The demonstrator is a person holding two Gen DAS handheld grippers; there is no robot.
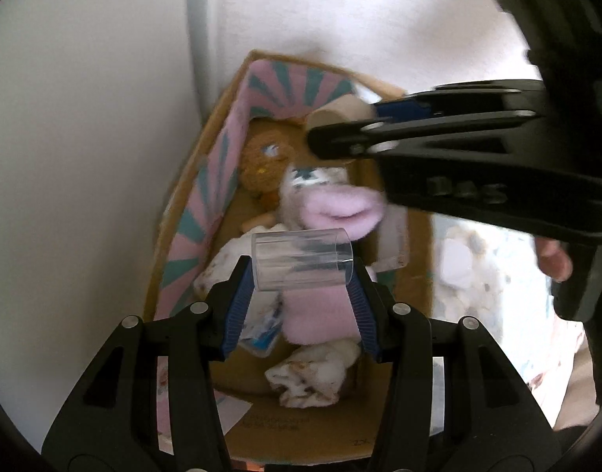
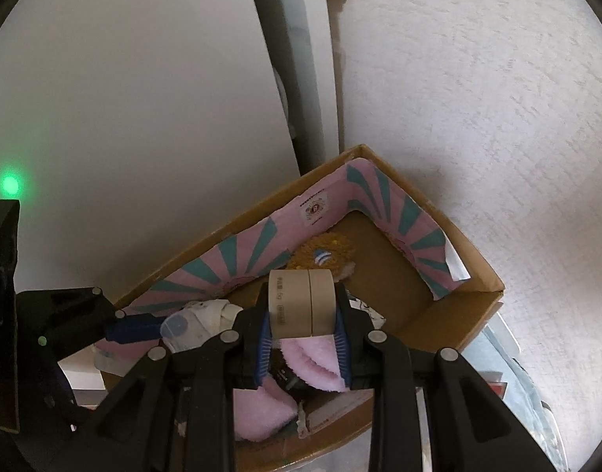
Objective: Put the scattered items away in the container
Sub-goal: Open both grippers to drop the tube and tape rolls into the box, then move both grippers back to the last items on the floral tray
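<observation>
Cardboard box (image 2: pixel 474 295): stood in a corner between pale walls, open-topped, lined along two sides with a pink-and-teal striped sheet (image 2: pixel 245 255).

Contents: brown plush toy (image 2: pixel 320 255); grey plush with a pink snout (image 1: pixel 340 204), blurred; pink fleece (image 2: pixel 308 362); crumpled white cloth (image 1: pixel 312 377); a small packet (image 1: pixel 261 334), largely hidden behind the left fingers.

Left gripper (image 1: pixel 301 271): over the box, fingers set narrow and clamped on a clear plastic cup (image 1: pixel 301 259) lying sideways.

Right gripper (image 2: pixel 302 338): over the box, fingers closed on two stacked rolls of brown tape (image 2: pixel 301 303); roll lettering too small to read.

A hand (image 1: pixel 552 259) was partly visible behind the right gripper, cut off by its body.
</observation>
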